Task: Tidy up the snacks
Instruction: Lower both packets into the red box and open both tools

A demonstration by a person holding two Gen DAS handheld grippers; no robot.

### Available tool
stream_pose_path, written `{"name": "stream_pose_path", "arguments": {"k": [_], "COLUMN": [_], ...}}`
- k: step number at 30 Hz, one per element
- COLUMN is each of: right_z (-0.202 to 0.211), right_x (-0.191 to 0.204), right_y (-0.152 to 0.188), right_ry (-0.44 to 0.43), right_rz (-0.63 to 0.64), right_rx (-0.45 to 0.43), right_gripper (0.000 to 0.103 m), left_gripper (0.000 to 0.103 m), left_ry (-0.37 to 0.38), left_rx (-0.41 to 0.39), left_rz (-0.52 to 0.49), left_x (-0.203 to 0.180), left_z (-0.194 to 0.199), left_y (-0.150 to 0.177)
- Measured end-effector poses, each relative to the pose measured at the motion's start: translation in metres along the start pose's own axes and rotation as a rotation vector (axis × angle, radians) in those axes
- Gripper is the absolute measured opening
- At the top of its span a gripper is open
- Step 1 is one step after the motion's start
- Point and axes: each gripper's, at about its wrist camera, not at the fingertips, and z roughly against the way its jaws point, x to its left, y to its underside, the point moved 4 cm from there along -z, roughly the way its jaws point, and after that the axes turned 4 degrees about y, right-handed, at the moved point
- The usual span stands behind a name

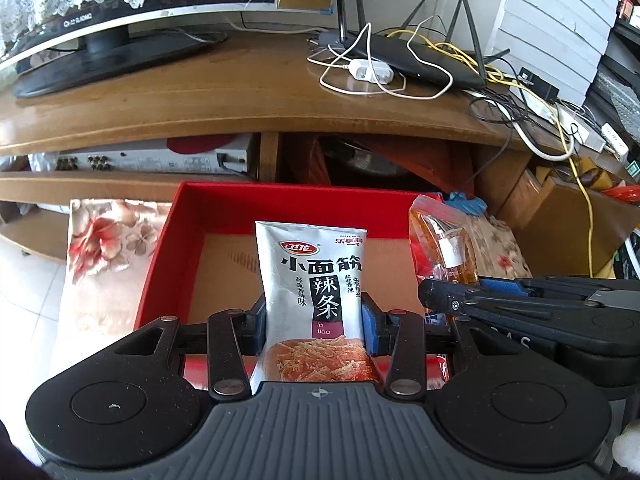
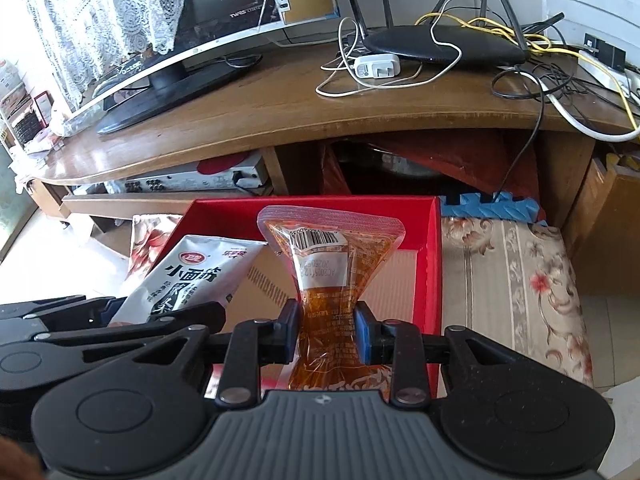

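Note:
My left gripper [image 1: 314, 326] is shut on a silver latiao snack packet [image 1: 314, 280] and holds it upright above the red box [image 1: 224, 208]. My right gripper [image 2: 327, 336] is shut on a clear orange snack packet [image 2: 328, 264] with a barcode label, squeezed at its waist, also above the red box [image 2: 432, 264]. The two grippers are side by side: the orange packet [image 1: 444, 244] and right gripper show at the right of the left wrist view, and the silver packet [image 2: 192, 276] at the left of the right wrist view. The box floor is bare cardboard.
The red box rests on a floral cushion [image 2: 516, 280]. Behind it is a wooden TV stand [image 1: 240, 96] with a monitor [image 1: 96, 12], a router [image 2: 444, 44], a white charger [image 2: 376, 66] and tangled cables. A shelf below holds a silver receiver [image 1: 160, 158].

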Motion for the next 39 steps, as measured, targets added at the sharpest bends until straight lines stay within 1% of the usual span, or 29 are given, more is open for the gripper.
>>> {"name": "stream_pose_path", "arguments": {"k": [6,12,22,28,37,39], "right_z": [-0.024,-0.046,-0.077,-0.094,-0.103,-0.102], "right_x": [-0.004,-0.007,-0.006,-0.002,-0.002,-0.001], "right_y": [-0.011,-0.015,-0.012,-0.007,-0.004,-0.004], "right_ry": [0.009,0.011,0.004,0.015,0.015,0.023], "right_rz": [0.001,0.003,0.003,0.024,0.049,0.06], "right_rx": [0.014,0.028,0.05,0.062,0.061,0.058], "right_gripper": [0.03,0.029,0.029,0.029,0.03,0.031], "left_gripper": [0.049,0.049,0.049,0.049,0.05,0.054], "left_ry": [-0.015,-0.03,-0.05,-0.07,-0.083,-0.087], "left_rx": [0.001,0.011,0.027,0.041,0.056,0.061], "left_rz": [-0.007,0.001,0.024,0.03,0.043,0.042], "left_x": [0.004,0.01,0.025,0.032,0.038,0.039], "left_z": [-0.022,-0.041,-0.066,-0.079,-0.087,-0.087], "left_y": [-0.01,-0.014,-0.01,-0.005,0.0,0.001]}}
